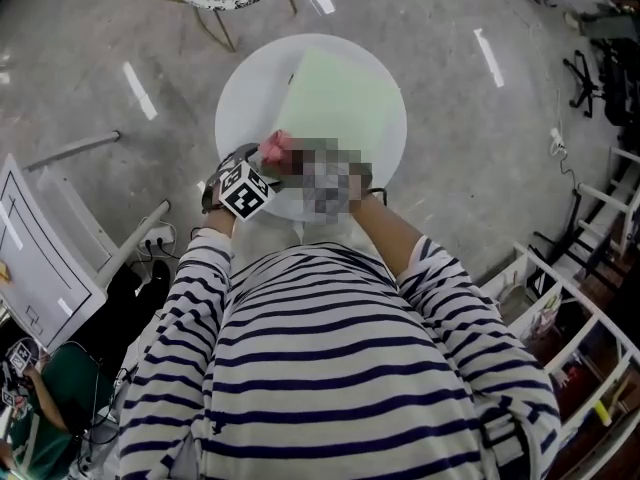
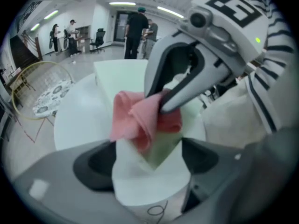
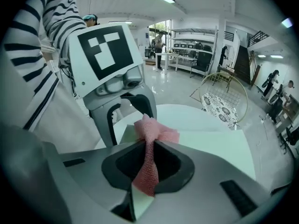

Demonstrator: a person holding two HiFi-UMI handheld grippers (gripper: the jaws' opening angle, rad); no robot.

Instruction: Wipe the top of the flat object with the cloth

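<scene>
Pink cloth [image 3: 156, 133] is clamped between the two jaws of the right gripper [image 3: 148, 148]. One strip of it runs back through the jaws, and a loose bunch stands out just beyond the tips. The weave looks coarse, and the cloth seems soft, limp and very light. I judge it will fold and drag rather than push, so the grip near the bunch is a good one: it leaves enough free cloth to press flat on the surface. The left gripper [image 2: 147, 160] has its jaws well apart and holds nothing. Between them shows the near corner of the pale green board [image 2: 121, 76], but I cannot tell if a jaw touches it. The cloth rests at this same corner. The board lies flat on the round white table [image 1: 245, 93] and covers much of its right part. It looks thin, stiff and light, with a smooth top, and the table is smooth too. So I think the board may slide under the wiping stroke, and the near corner or near edge is the sensible place for the free gripper to steady it.
</scene>
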